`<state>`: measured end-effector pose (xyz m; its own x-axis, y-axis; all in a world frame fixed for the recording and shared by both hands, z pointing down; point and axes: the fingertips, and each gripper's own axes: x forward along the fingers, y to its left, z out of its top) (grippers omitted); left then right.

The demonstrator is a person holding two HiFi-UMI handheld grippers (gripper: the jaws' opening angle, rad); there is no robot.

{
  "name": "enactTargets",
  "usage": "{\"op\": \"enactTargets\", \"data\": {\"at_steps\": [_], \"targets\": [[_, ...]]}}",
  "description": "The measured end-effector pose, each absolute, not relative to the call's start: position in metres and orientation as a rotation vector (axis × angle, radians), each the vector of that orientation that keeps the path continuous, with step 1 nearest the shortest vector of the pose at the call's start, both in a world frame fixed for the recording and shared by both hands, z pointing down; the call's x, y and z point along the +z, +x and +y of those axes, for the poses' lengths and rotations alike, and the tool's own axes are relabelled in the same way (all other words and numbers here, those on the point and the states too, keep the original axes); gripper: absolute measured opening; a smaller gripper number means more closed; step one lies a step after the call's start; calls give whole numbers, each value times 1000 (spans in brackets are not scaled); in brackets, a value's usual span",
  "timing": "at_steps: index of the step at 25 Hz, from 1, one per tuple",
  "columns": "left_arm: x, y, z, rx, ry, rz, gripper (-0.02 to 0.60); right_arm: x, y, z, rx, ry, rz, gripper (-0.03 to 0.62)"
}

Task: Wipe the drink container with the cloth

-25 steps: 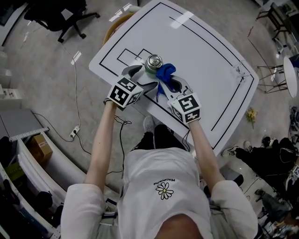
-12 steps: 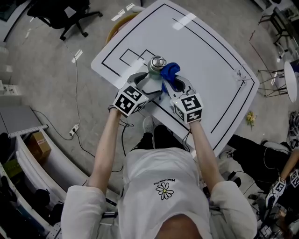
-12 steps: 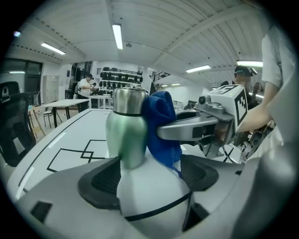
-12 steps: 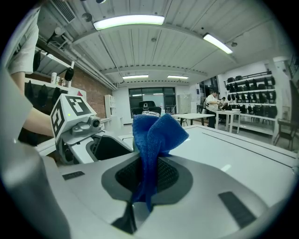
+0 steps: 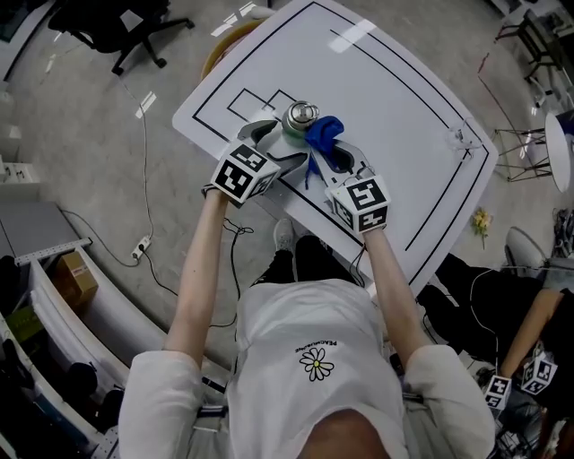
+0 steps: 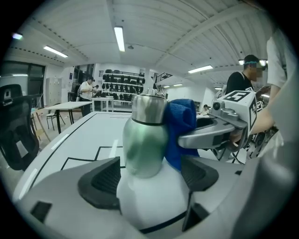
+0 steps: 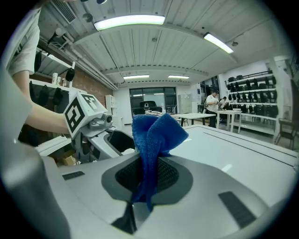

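Observation:
A drink bottle with a white base, green body and steel cap stands upright on the white table. My left gripper is shut on its lower white part. A blue cloth is pinched in my right gripper, which is shut on it. In the head view the blue cloth presses against the bottle's right side, just below the cap. The left gripper view shows the blue cloth touching the green body, with the right gripper's finger behind it.
Black lines mark rectangles on the table. A small clear object lies near the table's right edge. An office chair stands on the floor at the upper left. Other people stand by tables in the background.
Both grippers, the bottle and the cloth have stayed almost in place, with only slight shifts near the table's near edge. The cloth remains against the bottle's right side.

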<state>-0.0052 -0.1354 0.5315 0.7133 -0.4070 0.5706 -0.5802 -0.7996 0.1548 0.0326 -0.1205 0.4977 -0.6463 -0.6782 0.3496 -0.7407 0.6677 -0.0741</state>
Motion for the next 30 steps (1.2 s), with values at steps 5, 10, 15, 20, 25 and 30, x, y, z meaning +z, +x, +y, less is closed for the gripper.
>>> {"op": "enactTargets", "data": {"at_steps": [5, 10, 15, 20, 25, 30], "targets": [[538, 7, -146, 787, 2598, -727, 387, 498, 32, -121, 310, 1120, -2596, 43], [538, 4, -139, 798, 2593, -709, 387, 498, 37, -128, 311, 1153, -2580, 43], [538, 0, -121, 811, 2596, -712, 387, 498, 40, -133, 316, 1192, -2559, 43], [537, -4, -109, 791, 2591, -722, 387, 501, 30, -123, 312, 1139, -2574, 43], [538, -6, -101, 793, 2615, -698, 387, 500, 30, -123, 308, 1140, -2567, 43], [537, -16, -129, 796, 2601, -758, 387, 500, 31, -125, 308, 1146, -2565, 43]]}}
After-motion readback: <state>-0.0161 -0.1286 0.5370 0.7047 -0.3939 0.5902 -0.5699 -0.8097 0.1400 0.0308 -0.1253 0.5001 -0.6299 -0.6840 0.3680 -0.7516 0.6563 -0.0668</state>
